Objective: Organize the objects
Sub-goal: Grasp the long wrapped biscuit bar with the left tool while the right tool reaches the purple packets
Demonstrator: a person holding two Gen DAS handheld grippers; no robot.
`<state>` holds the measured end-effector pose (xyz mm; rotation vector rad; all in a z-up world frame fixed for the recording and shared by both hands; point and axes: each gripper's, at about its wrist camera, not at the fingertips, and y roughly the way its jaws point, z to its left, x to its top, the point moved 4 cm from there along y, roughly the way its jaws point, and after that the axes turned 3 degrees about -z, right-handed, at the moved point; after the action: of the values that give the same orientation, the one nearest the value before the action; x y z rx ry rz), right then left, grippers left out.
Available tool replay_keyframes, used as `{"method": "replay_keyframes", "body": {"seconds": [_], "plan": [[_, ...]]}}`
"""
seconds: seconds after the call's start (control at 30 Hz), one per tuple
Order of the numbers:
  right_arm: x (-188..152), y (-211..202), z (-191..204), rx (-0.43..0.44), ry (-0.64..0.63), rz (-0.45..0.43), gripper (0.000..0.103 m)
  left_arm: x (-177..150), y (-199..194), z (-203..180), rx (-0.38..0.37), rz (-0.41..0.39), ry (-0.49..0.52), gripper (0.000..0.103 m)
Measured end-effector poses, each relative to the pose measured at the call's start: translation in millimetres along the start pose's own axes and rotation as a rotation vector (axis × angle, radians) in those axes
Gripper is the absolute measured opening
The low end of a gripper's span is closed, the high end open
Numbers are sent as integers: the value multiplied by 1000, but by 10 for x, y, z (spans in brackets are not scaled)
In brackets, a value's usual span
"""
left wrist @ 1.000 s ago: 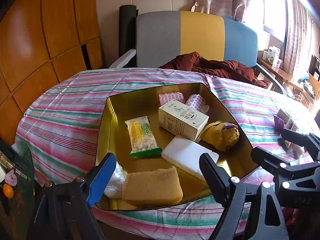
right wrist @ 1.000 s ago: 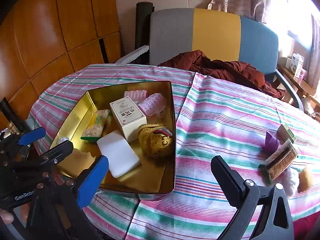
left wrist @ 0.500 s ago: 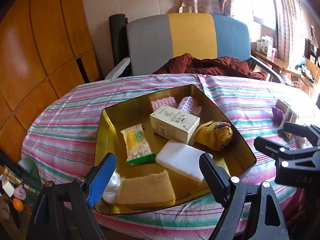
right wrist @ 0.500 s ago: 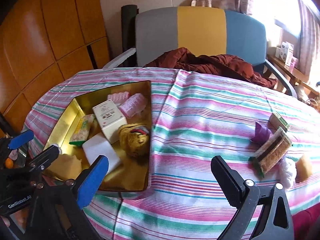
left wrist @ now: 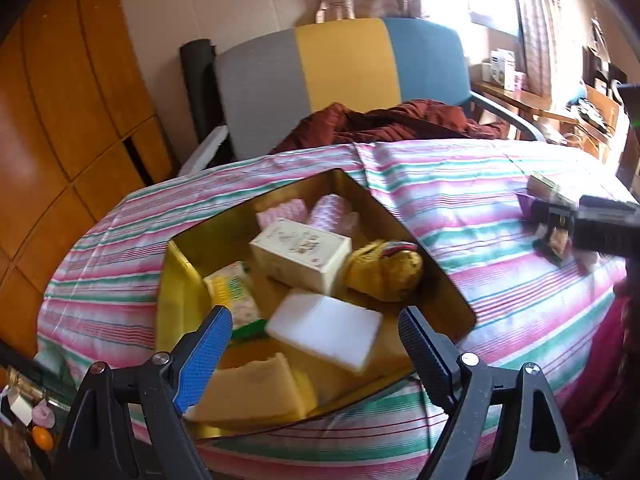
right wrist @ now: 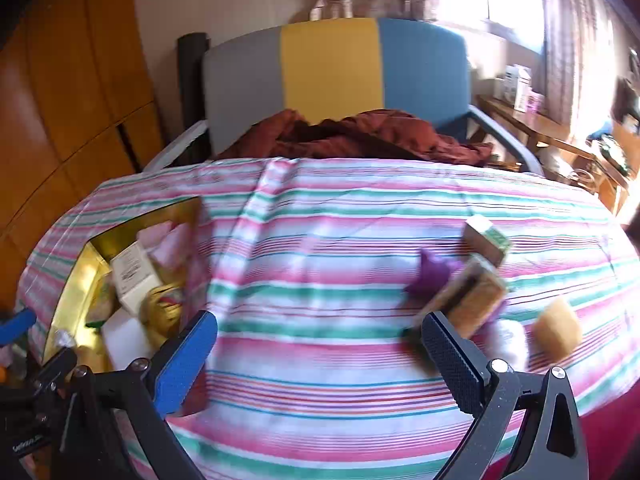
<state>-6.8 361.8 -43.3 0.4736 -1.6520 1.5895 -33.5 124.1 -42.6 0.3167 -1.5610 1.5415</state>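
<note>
The right gripper [right wrist: 316, 344] hangs over the striped tablecloth [right wrist: 328, 240] with its jaws wide apart and nothing between them. At the left is a gold tray [right wrist: 72, 300] with a white box [right wrist: 134, 276] and a white block [right wrist: 126, 340] inside. At the right, blurred, lie a purple object [right wrist: 430, 276], a brown packet [right wrist: 468, 300], a small box [right wrist: 486, 238] and a yellow sponge [right wrist: 558, 334].

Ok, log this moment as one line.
left hand-held gripper open over gold tray | right hand-held gripper open, empty | purple item on tablecloth
</note>
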Motion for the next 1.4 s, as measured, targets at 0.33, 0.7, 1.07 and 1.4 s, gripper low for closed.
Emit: {"method": "replay_keyframes", "body": {"seconds": [0.33,0.7,1.07,1.4], "plan": [[341,-68,-1187,-200,147,-40,103,83,99,-395,-165,35,20,87],[169,26,-2318,-244,569,-37,103,209,253,-902,-300,106,51,86],[-14,28,-2618,-200,771,-28,103,497,535,-1901,-478,107,218,86],[-32,149,-2560,-161,750,23,103,624,883,-2588,-579,154,282,86]]}}
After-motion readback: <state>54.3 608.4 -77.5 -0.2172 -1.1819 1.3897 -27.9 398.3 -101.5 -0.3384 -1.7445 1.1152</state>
